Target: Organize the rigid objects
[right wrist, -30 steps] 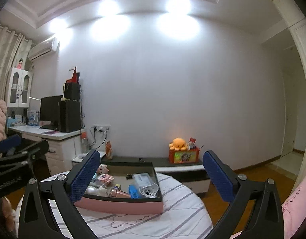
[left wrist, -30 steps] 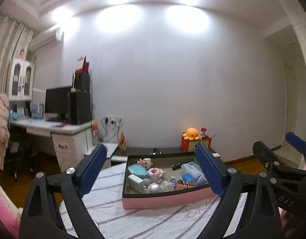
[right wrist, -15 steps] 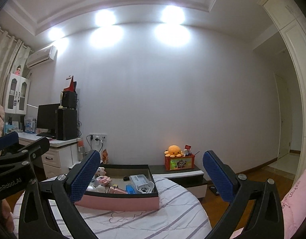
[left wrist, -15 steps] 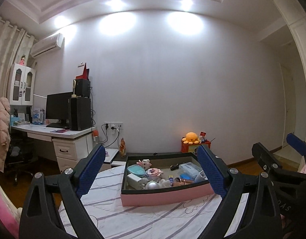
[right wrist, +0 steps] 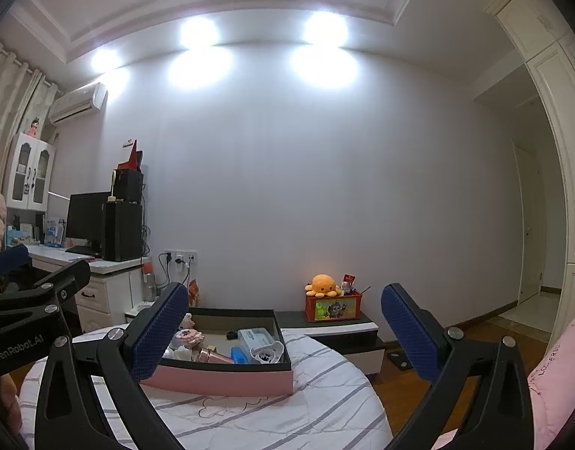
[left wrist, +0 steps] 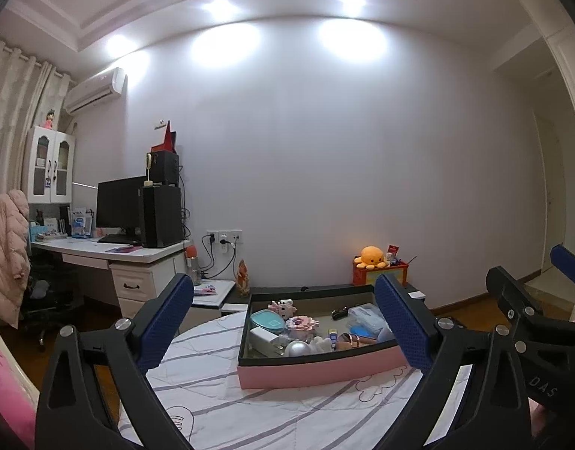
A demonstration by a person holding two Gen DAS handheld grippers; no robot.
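Left gripper pointing level, jaws widening, nothing between pads. Right gripper gaping wide, gripping nothing. Pink tray sitting on striped round table ahead, crowded with small items: teal case, silver ball, white charger. Judging approach step: tilting down, picking one item at tray edge, avoiding nudging neighbours.
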